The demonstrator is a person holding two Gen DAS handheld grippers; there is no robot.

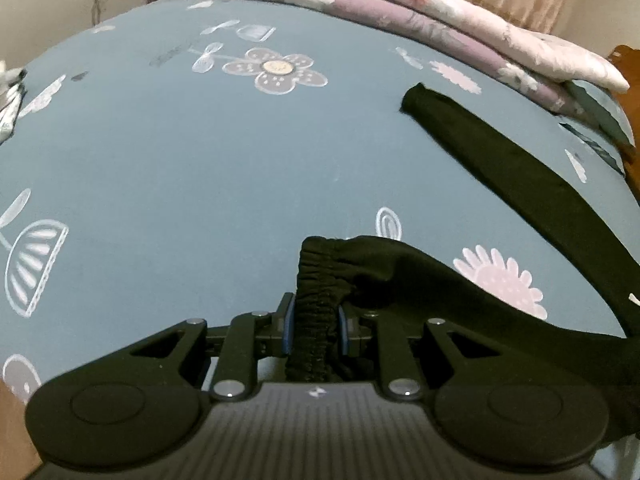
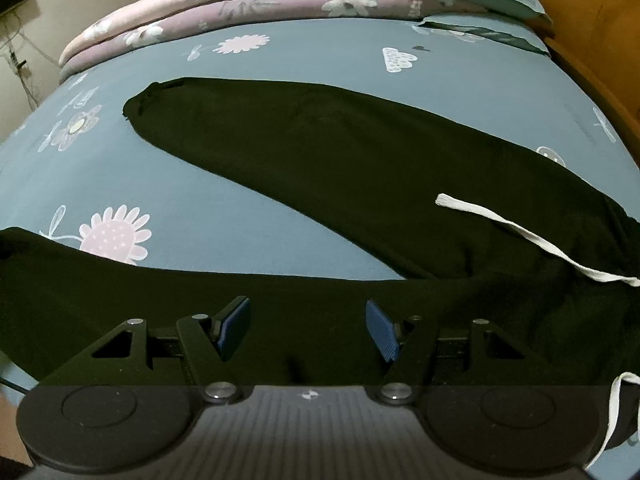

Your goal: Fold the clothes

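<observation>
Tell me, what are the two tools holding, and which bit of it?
The left tool pinches the black pants by the elastic cuff of one leg. The right tool is open above the pants and holds nothing.

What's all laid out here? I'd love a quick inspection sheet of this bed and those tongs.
Surface: blue flower-printed bedsheet, smooth.
Job's things: black elastic-cuffed trousers spread flat; white flat drawstring lying on them.
Clutter: folded pink and mauve floral quilts at the far edge.
Grippers: left tongs shut on the ribbed cuff; right tongs open above the trousers.
Cables: wires on the wall.
Surroundings: wooden bed frame.
</observation>
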